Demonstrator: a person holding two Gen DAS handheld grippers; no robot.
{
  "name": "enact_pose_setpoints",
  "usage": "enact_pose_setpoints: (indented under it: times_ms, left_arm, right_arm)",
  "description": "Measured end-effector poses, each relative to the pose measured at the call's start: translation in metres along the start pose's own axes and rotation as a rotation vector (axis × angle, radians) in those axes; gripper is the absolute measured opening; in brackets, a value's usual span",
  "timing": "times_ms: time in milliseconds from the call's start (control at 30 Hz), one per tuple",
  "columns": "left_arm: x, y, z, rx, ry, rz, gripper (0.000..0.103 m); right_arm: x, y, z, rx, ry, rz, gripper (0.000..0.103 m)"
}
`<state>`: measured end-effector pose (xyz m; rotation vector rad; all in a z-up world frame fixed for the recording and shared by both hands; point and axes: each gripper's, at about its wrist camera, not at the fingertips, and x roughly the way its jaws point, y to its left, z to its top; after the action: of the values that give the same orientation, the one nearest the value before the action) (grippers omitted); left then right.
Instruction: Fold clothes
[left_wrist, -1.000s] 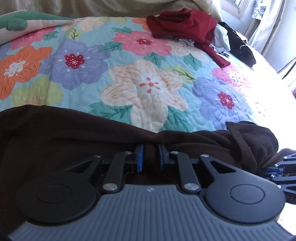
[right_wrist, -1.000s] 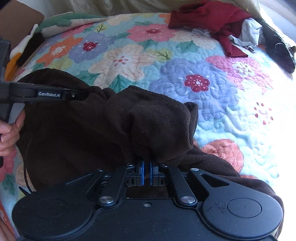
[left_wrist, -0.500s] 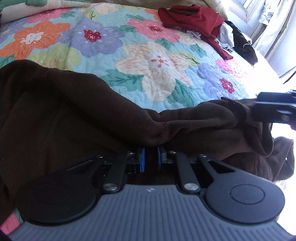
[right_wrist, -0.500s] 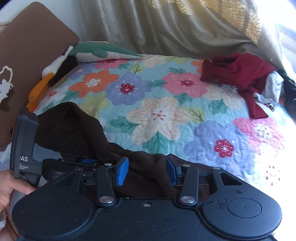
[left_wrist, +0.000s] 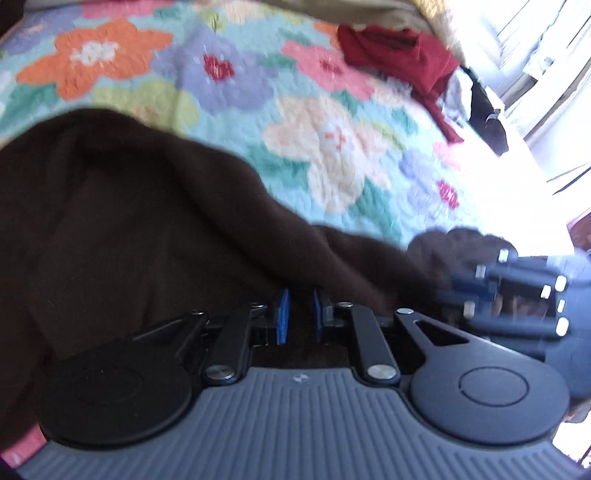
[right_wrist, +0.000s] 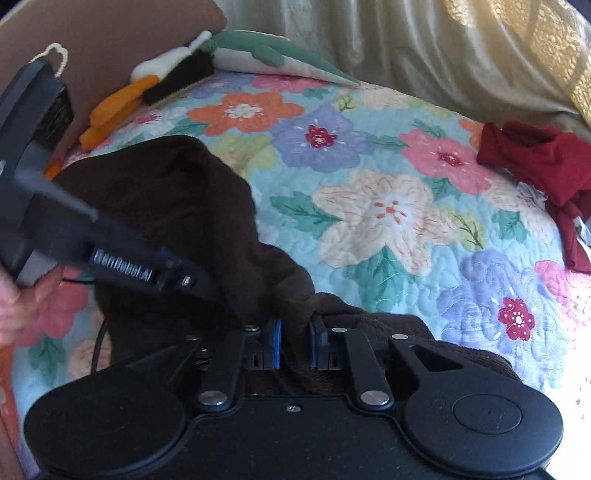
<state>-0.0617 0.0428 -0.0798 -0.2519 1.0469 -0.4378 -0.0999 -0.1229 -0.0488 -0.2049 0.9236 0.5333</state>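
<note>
**Brown garment gathered between two grippers on the flowered quilt**

Much of the left wrist view is smeared by blur, so we cannot read the weave of the brown garment (left_wrist: 147, 236) there, and its lower part is cut off behind the gripper body at the bottom of the frame. In the right wrist view the garment (right_wrist: 177, 184) likewise runs out of sight under the black housing.

Our left gripper (left_wrist: 298, 314) shows its blue pads a little apart with dark cloth between them; whether they truly pinch it we cannot tell. Our right gripper (right_wrist: 295, 343) has its pads set similarly close, with a fold of the brown cloth rising between them; again the grip itself is hard to judge. In the right wrist view the left gripper (right_wrist: 207, 288) reaches in from the left edge, tilted down toward the centre, with part of our left hand (right_wrist: 22, 295) at the frame's edge.

The garment lies bunched on the quilt (right_wrist: 369, 206), in the lower left of both frames. A red garment (right_wrist: 535, 162) sits at the right edge, well apart. A plush toy (right_wrist: 177, 77) lies at the upper left, a curtain (right_wrist: 424, 48) behind.
</note>
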Motion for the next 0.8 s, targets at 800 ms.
enact_pose_setpoints:
  times_ms: [800]
  left_arm:
    - [0.028,-0.018,-0.012,0.147,0.036,-0.032,0.027]
  right_arm:
    - [-0.041,0.000,0.001,0.039,0.022,0.094,0.038]
